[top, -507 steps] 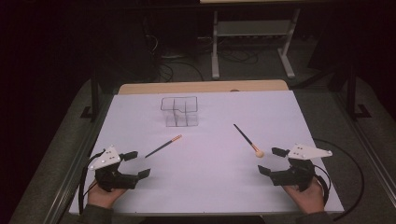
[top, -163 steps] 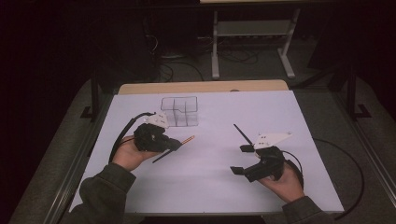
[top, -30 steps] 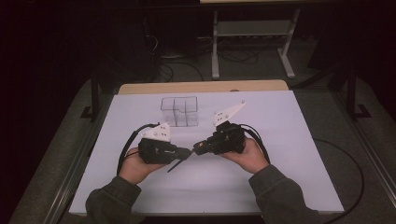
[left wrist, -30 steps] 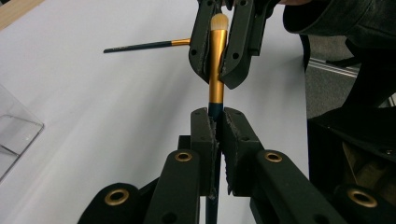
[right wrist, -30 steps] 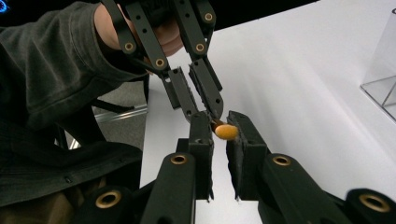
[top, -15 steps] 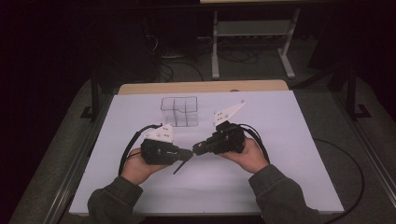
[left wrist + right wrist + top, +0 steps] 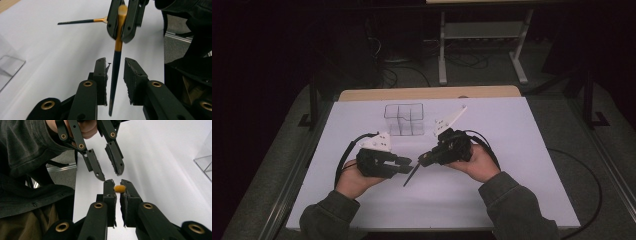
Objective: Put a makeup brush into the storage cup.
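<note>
Pinching the slim brush's (image 7: 116, 57) golden ferrule, the right gripper (image 7: 117, 185) holds it; the left gripper's (image 7: 115, 67) ridged pads have just parted.

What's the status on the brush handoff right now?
Right gripper shut on brush near its bristle end. Left gripper jaws just opened, handle between them, untouched. Second brush lies apart. Nothing in the way.

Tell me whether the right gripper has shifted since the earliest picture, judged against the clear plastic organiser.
Yes. The right gripper has come in from the table's right side to just below the clear plastic organiser, shut on a dark-handled brush.
</note>
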Demonstrator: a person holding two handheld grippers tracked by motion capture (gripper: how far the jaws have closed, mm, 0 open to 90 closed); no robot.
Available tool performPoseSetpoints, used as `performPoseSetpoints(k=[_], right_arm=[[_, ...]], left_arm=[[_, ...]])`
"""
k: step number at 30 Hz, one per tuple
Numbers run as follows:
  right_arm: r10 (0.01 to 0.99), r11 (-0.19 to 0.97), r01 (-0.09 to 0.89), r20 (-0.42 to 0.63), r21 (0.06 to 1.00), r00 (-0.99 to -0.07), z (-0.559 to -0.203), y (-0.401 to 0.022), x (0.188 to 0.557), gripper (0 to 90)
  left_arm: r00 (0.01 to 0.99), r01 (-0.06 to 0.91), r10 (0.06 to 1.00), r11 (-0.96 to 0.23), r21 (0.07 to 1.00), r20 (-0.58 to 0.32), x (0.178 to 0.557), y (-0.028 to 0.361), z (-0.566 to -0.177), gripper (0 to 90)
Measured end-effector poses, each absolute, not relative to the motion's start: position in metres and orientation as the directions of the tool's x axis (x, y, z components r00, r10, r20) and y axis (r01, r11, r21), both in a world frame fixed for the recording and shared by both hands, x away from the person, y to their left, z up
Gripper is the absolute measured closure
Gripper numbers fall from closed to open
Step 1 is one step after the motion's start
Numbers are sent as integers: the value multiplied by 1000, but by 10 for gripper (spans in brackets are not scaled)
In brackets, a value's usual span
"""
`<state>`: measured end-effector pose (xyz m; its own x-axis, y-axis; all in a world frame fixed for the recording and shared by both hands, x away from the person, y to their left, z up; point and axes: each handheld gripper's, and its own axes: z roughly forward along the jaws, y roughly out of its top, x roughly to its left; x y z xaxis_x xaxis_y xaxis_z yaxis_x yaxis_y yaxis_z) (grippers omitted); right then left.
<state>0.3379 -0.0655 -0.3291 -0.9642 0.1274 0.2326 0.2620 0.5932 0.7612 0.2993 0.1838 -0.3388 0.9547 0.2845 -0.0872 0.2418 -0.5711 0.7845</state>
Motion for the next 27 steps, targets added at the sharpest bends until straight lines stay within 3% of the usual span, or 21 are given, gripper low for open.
performPoseSetpoints(k=[11, 27], right_arm=[[161, 649, 249, 190, 718, -969, -313, -60, 347, 827], [181, 701, 227, 139, 676, -974, -295, -48, 371, 827]], left_arm=[[927, 280, 368, -561, 779, -68, 287, 208, -346, 621], [900, 313, 432, -548, 776, -59, 275, 227, -368, 572]])
